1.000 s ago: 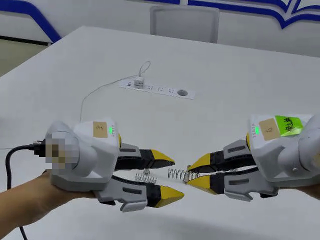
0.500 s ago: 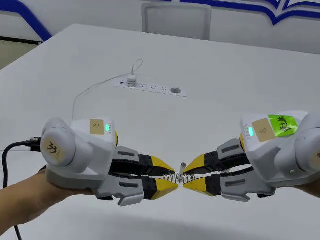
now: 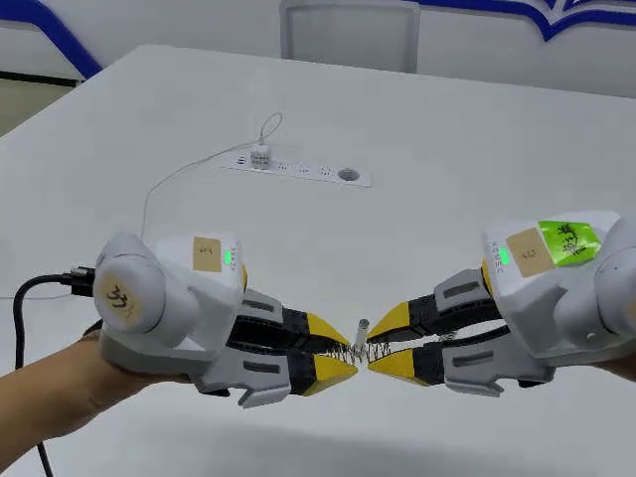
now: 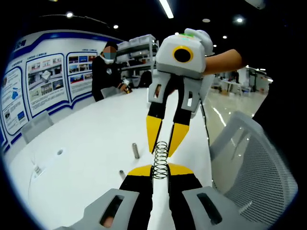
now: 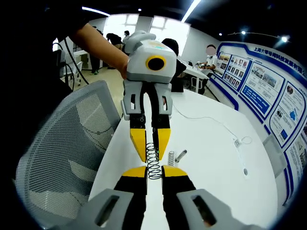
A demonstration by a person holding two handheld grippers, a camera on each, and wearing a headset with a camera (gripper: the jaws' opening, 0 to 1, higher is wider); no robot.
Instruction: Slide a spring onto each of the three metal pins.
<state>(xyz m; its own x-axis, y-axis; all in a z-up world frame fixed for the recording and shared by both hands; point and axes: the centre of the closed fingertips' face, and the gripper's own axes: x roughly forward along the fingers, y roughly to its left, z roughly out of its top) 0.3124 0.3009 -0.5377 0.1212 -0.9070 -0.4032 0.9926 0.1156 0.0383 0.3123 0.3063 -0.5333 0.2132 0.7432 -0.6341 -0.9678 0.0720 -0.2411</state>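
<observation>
one spring (image 3: 360,351) is held roughly level above the white table (image 3: 447,179), spanning two grippers that are brought tip to tip. the left gripper (image 3: 345,357) is clamped on the spring's left end and the right gripper (image 3: 380,349) on its right end, each pair of jaws drawn close about the coils. one metal pin (image 3: 361,327) is seen standing upright on the table just beyond the held spring. in the right gripper view a second spring (image 5: 171,158) is seen on the table, just beside that pin. two springs and one pin are thus counted. one power strip (image 3: 298,171) is laid far off.
</observation>
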